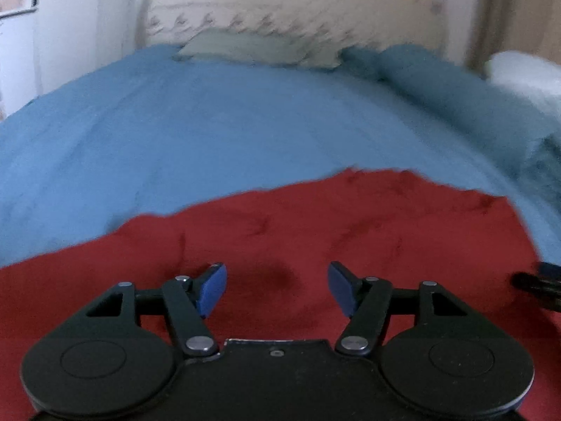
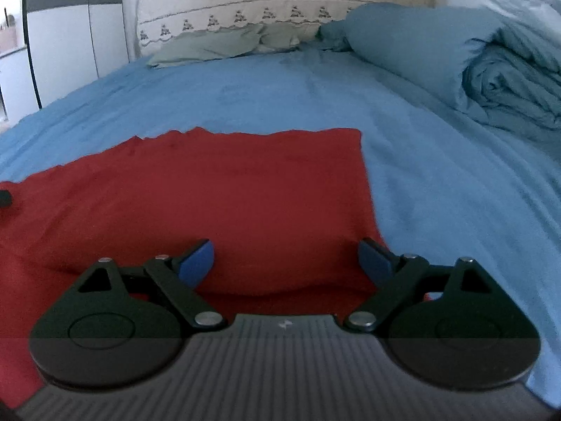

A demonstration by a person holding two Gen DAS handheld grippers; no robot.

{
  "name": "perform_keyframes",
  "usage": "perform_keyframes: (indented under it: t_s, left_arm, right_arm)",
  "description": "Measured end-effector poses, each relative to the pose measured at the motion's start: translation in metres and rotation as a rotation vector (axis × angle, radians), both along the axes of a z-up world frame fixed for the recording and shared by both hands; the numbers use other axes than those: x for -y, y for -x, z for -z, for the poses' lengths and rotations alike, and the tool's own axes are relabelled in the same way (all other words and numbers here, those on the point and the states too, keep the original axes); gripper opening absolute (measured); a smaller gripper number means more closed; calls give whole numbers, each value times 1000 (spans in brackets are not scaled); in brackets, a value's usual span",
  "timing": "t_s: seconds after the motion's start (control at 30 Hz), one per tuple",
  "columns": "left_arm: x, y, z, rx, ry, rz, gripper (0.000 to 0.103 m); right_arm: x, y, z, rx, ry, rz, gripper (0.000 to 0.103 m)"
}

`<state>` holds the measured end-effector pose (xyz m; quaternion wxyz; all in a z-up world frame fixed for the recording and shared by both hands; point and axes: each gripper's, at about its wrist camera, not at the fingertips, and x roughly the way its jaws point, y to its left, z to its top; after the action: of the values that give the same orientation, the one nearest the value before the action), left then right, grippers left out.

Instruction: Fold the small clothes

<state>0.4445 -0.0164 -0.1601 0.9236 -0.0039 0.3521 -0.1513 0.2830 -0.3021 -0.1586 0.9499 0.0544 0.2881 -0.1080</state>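
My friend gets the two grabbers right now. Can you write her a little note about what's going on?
Left gripper: open, nothing between its blue pads, hovering over the near part of the red cloth.
Right gripper: open and empty too, over the cloth's near right corner.
The red cloth lies spread out fairly flat on the blue bed cover; a low ridge runs across it by the right gripper. A rolled blue duvet sits far right, a green pillow at the headboard.
Done: cloth laid out. No clear fold shows yet.
Left: grab the near edge and fold it.
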Motion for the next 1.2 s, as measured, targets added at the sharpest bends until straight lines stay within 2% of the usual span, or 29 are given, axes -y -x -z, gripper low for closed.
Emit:
perform_keyframes:
  t_s: [0.1,0.2,0.27,0.33,0.37,0.43,0.53,0.63,0.77,0.93,1.03,1.2]
  left_arm:
    - [-5,-4,8,-34,-1,-22,69]
    - [-7,2,-7,-53,-10,-37,70]
    - [-14,16,-25,-29,13,-48,71]
    - [-29,39,-45,14,35,-63,78]
    - [-37,50,-55,33,41,-75,90]
    - [-60,77,-76,82,58,-116,103]
    - [-99,110,-101,143,63,-187,103]
    - [-142,131,-110,131,69,-286,103]
    - [-217,148,-93,78,156,-457,103]
    - [-310,161,-52,21,361,-647,103]
    - [-343,155,-27,-25,459,-715,101]
    - [-362,148,-10,-24,479,-744,92]
  right_arm:
    - [-4,1,0,-6,38,-7,103]
    - [-9,10,-7,16,76,-3,103]
    - [-17,20,-15,53,138,-12,103]
    - [-28,32,-29,79,191,-31,103]
    - [-33,39,-36,96,205,-43,103]
    - [-44,52,-54,122,215,-60,103]
    - [-63,69,-80,130,198,-88,103]
    - [-86,80,-100,99,156,-140,103]
    - [-122,91,-110,84,118,-205,103]
    - [-166,94,-101,47,74,-237,103]
    - [-185,93,-92,30,50,-247,103]
    - [-211,87,-80,3,55,-256,103]
